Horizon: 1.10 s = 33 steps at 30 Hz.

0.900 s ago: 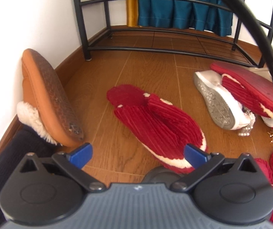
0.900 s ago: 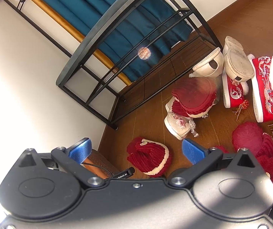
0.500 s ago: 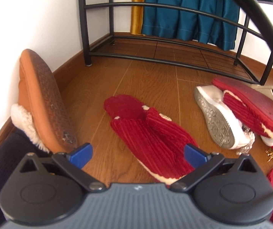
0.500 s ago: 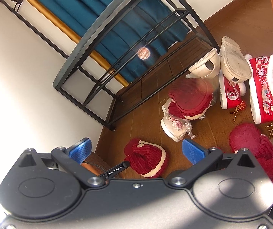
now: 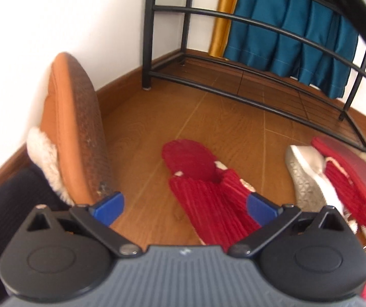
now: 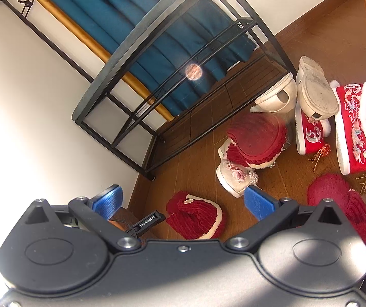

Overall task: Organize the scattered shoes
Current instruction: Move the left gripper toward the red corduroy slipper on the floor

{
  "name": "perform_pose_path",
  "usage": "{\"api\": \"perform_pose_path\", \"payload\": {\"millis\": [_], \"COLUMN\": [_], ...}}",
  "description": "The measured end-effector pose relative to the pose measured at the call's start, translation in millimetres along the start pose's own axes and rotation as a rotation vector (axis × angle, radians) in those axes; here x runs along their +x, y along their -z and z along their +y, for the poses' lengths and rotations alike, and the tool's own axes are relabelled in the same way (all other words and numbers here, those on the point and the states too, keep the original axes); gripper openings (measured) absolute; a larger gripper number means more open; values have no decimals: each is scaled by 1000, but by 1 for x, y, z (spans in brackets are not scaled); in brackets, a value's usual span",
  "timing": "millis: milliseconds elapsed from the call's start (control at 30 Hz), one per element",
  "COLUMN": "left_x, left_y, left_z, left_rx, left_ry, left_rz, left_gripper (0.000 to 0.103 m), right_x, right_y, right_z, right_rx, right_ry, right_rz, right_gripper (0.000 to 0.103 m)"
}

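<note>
Near the right gripper (image 6: 183, 200), a black tag (image 6: 148, 222) reads "GenRobot.AI". Three red corduroy slippers (image 6: 195, 217) and two embroidered red boots (image 6: 354, 130) lie scattered on the wooden floor (image 6: 195, 168) before the black rack (image 6: 157, 51). Both the right and the left gripper (image 5: 184, 208) stand wide apart, holding nothing.

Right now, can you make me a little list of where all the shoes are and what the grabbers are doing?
rack: black metal shoe rack, shelves bare
nearest shoe: red knit slipper on the floor
by the wall: orange fur-lined slipper, leaning on edge
pile: silver shoe under another red slipper
left gripper: jaws open, holding nothing
right gripper: jaws open, holding nothing
</note>
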State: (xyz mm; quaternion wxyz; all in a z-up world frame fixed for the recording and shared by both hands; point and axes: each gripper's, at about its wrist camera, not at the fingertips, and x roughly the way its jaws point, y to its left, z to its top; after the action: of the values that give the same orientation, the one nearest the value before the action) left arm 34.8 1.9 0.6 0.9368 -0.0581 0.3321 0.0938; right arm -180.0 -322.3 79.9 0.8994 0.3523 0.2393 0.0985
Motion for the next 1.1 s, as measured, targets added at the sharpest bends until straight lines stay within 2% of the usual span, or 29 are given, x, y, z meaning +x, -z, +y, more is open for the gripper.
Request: {"api": "perform_pose_path", "payload": {"millis": [67,167,367,433,700,900,1000,1100], "left_x": [-3,-1,2,4,25,51,68,80], "left_y": [1,-3,-1,0,12,9,5,3], "left_z": [7,17,2,-1,-9,-30,-33,-27], "left_rx": [-53,-97,25,8,-6,62,54,-7], "left_ry": [6,77,124,156,280,245,222,214], "left_rz": [-33,-7,-53,-44,2,46,96,128], "left_gripper": [102,102,100,95,95,95,95,95], "right_x": [0,0,2,2,7,13,15,17], "right_y": [-5,-6,-10,-10,-11,-13,-14,-14], "right_z": [-1,0,-1,-2,-10,-16,-20,-26], "right_rx": [-2,-9,-7,-8,3,9,14,26], "right_ry": [-8,-9,-8,-5,13,20,23,29], "right_rz": [3,3,-4,-3,2,9,6,4], "right_gripper": [103,103,103,103,103,103,103,103]}}
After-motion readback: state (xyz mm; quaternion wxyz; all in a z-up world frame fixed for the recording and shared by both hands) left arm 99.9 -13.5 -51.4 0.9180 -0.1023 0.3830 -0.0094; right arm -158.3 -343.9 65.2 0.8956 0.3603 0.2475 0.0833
